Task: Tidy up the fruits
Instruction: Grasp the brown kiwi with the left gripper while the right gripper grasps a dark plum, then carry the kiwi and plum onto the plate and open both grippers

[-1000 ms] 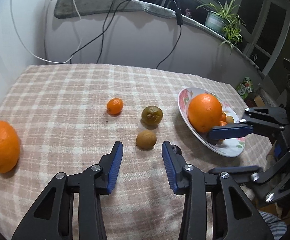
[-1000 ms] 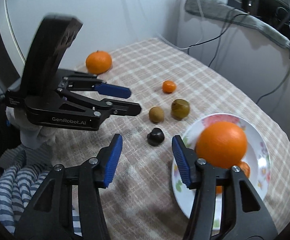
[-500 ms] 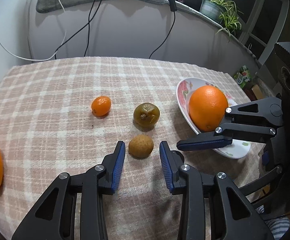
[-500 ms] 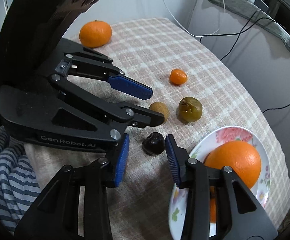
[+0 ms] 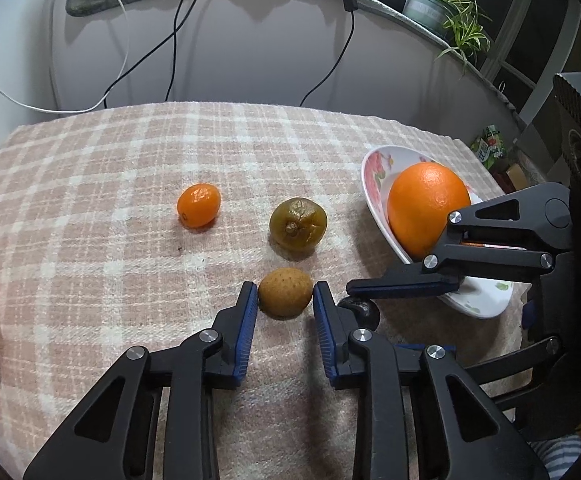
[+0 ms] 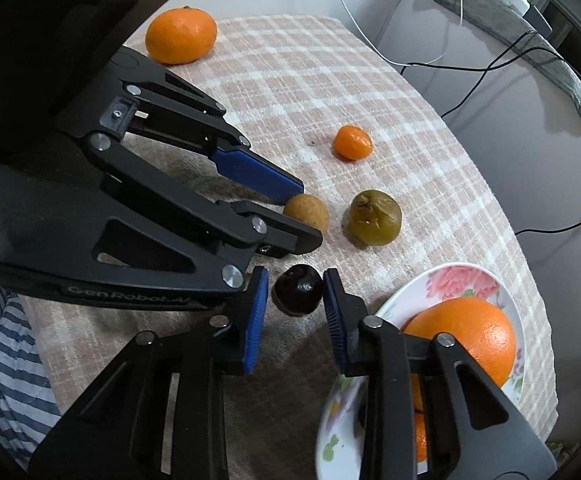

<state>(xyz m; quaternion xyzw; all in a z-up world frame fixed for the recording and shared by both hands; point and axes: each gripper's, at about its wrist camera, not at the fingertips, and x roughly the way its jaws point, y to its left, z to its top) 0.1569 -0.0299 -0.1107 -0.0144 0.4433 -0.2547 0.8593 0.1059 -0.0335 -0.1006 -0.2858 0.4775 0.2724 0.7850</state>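
The tabletop (image 5: pixel 90 184) is covered by a pink-and-cream checked cloth. At its right side stands a white plate with a floral rim (image 5: pixel 374 168), tilted in the left wrist view. It holds one large orange (image 5: pixel 426 204); the right wrist view shows smaller orange fruit (image 6: pixel 420 436) lying under and beside it, partly hidden by the right claw's arm, count not determinable.

Loose on the cloth, outside the plate: a small mandarin (image 5: pixel 198 205), a wrinkled olive-green fruit (image 5: pixel 298 223) near it, a small tan-brown fruit (image 5: pixel 285 292) just in front of the green one, and a small dark, near-black fruit (image 6: pixel 299 294) close to the plate's rim. A larger orange (image 6: pixel 181 35) lies well apart at the far left edge of the cloth.

Left claw (image 5: pixel 285 306): the tan-brown fruit sits between its blue pads (image 5: pixel 247 320), with both tips at the fruit's sides. The jaws are closing on it; the pads appear to touch the fruit, which rests on the cloth.

Right claw (image 6: pixel 296 306): the dark fruit sits between its blue pads (image 6: pixel 256 320), both in contact with its sides. The jaws are drawn in to a pinch on it. The fruit lies on the cloth, just beside the plate.

The two claws work close together, the left one's lower finger passing just above the dark fruit in the right wrist view. A striped sleeve (image 6: pixel 2 360) shows at the lower left of that view. Cables (image 5: pixel 178 32) hang down the wall behind the tabletop, and a potted plant (image 5: pixel 446 8) stands on the ledge above.
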